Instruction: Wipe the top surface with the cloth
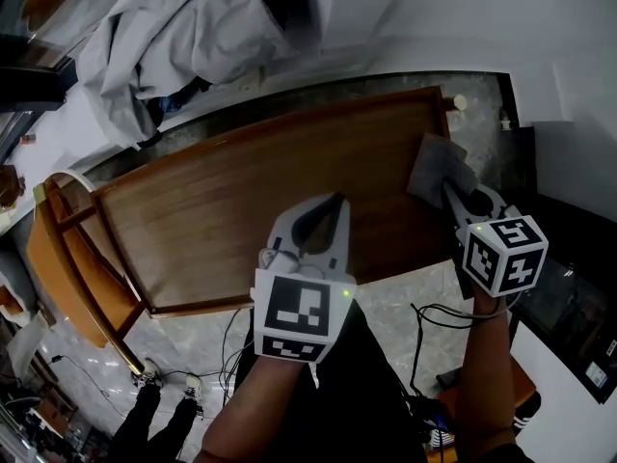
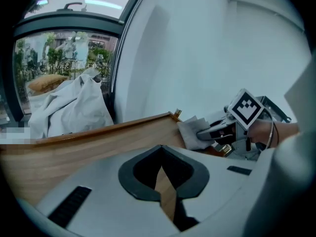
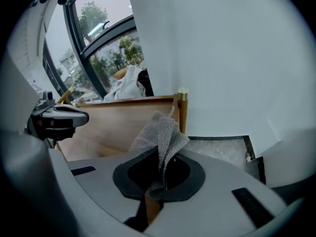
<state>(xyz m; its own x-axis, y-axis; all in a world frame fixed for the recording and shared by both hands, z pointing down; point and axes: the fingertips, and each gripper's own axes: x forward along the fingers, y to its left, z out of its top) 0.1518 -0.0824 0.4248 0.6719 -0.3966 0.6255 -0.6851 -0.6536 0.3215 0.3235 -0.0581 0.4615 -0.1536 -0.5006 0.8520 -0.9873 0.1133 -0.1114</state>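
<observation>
Right claw (image 1: 446,194) from overhead is clamped on a grey cloth (image 1: 434,162), which lies pressed on the far right corner of the wooden worktop (image 1: 241,210). Its marker cube (image 1: 503,252) sits just behind, above the person's forearm. Over the near edge of the wood, around the middle, hangs the left claw (image 1: 335,204) with its two tips drawn together and nothing in them. A heap of white sheeting (image 1: 183,27) lies beyond the far edge, and speckled stone floor (image 1: 193,340) shows below.

Looking along the left claw (image 2: 161,149), the jaws meet at their tips, with only a thin sliver of wood grain showing between them lower down; they carry nothing. Past them the worktop (image 2: 74,152) runs off to its right corner, where the other claw (image 2: 205,134) pins the cloth (image 2: 190,132) flat, the cube (image 2: 245,107) tilted above it. White sheeting (image 2: 69,107) is piled against the window on the left.

Seen along the right claw (image 3: 162,154), the jaws are pinched on the cloth (image 3: 160,132), whose knitted folds stand up out of the grip and fan over the wood. The worktop (image 3: 113,122) spreads away to the left, a brass-capped corner post (image 3: 182,107) rises just behind the cloth, and the left claw (image 3: 59,117) shows at the left edge. Stone floor (image 3: 217,149) lies to the right, by the white wall.
</observation>
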